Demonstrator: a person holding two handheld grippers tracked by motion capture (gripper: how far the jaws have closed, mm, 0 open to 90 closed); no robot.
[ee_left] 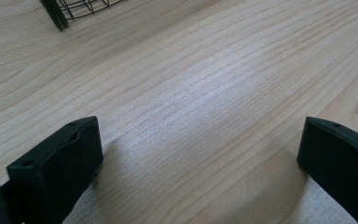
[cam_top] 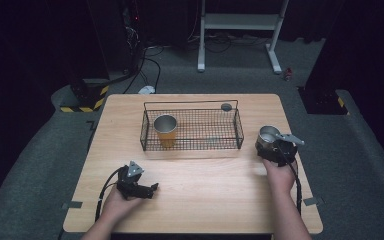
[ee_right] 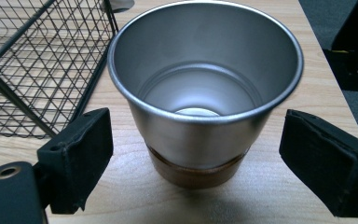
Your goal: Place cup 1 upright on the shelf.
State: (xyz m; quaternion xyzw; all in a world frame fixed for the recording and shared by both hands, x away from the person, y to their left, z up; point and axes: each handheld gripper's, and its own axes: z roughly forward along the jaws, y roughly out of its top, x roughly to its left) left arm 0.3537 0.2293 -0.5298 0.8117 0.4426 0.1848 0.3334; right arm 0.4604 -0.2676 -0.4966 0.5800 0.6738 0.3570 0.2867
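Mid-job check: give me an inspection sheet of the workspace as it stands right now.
Surface: wooden table, bare at the near side.
Job's things: steel cup upright on the table between the open jaws of the right gripper, untouched; second cup upright in the wire basket.
Clutter: small grey disc by the basket's far rim.
Grippers: left gripper open over bare wood.
Cables: black cable trails from the left gripper; floor cables behind.
Surroundings: white stand, dark carpet.
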